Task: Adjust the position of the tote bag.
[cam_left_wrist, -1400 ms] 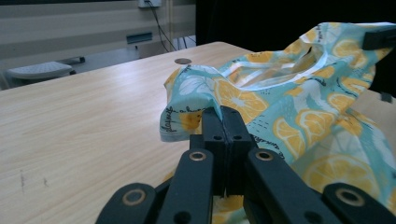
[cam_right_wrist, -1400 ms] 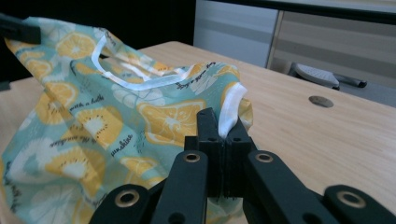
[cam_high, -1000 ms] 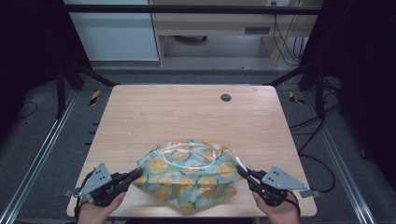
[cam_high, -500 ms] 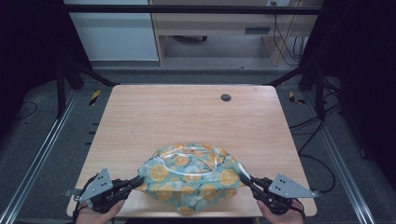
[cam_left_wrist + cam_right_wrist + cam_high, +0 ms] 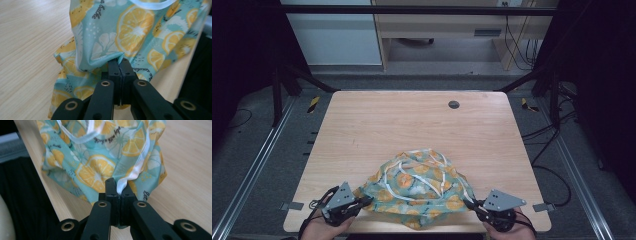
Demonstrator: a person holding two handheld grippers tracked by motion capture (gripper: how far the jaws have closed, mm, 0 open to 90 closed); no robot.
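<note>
the lemon-print cloth (image 5: 419, 187) sits bunched at the table's (image 5: 412, 120) near edge, approx 6 o'clock in the high view, w/ white trim looping over the top. left gripper (image 5: 362, 201) bites its 9 o'clock edge, right gripper (image 5: 470, 204) its 3 o'clock edge; both sets of jaws are pinched tight on fabric, no gap.

judging by the folds it's thin, light & floppy, so it'll sag between the two grips and prob slide easily on the wood; the hemmed edges/corners look like the best hold.

the left gripper view shows a plain fold pinched (image 5: 110, 58); the right gripper view shows white trim caught in the jaws (image 5: 125, 183). the high view adds a small dark disc (image 5: 454, 104) at 12 o'clock, well apart.
</note>
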